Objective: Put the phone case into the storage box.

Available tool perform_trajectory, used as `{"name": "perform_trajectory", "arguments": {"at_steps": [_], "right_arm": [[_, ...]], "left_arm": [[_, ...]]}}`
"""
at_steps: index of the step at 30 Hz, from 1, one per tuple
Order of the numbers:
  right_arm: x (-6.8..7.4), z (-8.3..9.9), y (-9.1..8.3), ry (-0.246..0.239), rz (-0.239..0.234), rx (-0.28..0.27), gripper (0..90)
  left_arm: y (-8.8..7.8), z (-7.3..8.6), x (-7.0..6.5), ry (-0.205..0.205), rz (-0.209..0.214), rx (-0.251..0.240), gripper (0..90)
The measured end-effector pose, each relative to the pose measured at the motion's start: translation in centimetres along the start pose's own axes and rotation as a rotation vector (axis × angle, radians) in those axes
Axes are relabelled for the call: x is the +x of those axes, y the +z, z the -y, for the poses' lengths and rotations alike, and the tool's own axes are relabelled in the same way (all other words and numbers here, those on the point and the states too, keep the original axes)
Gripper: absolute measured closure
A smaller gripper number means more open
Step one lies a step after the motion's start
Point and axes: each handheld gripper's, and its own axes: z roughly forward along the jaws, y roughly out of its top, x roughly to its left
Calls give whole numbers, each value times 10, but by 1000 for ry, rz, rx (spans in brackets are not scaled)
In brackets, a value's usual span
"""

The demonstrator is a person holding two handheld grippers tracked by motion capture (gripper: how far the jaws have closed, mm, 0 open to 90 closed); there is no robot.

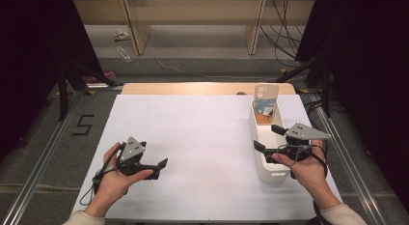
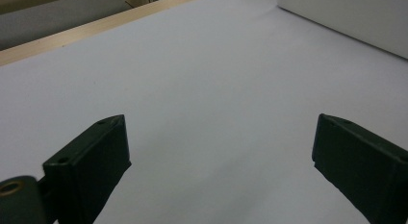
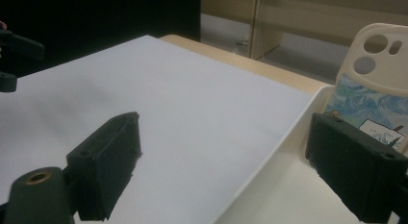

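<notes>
Left claw (image 1: 161, 164) agape, empty | right claw (image 1: 266, 138) agape over white bin (image 1: 270, 172) | phone case (image 1: 266, 102) inside

The table (image 1: 193, 133) is covered with a smooth, matt white sheet like paper or laminate; along its edge at twelve o'clock a strip of pale, lightly grained wood (image 1: 193, 88) shows. At three o'clock the bin (image 1: 263, 162) looks like white plastic, smooth with a faint sheen. The phone case (image 3: 380, 84) standing in it looks like soft cream plastic or silicone, matt, with a printed blue picture. The left gripper (image 2: 219, 171) and right gripper (image 3: 226, 171) have matt black plastic jaws, slightly rough-faced; a grey plate (image 1: 308, 132) tops the right one, dull like metal.
</notes>
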Motion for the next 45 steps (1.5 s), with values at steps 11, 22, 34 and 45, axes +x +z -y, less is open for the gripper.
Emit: {"name": "perform_trajectory", "arguments": {"at_steps": [11, 22, 34, 45], "right_arm": [[-6, 6, -10, 7, 5, -7, 130], [-6, 11, -14, 6, 5, -17, 129], [-5, 18, -18, 2, 3, -16, 129], [-7, 24, -22, 3, -5, -33, 125]], "left_arm": [[-5, 4, 4, -5, -10, 3, 52], [-6, 6, 5, -4, -3, 4, 52], [-10, 9, 7, -11, -12, 2, 54], [-10, 9, 8, -10, -14, 2, 56]]}}
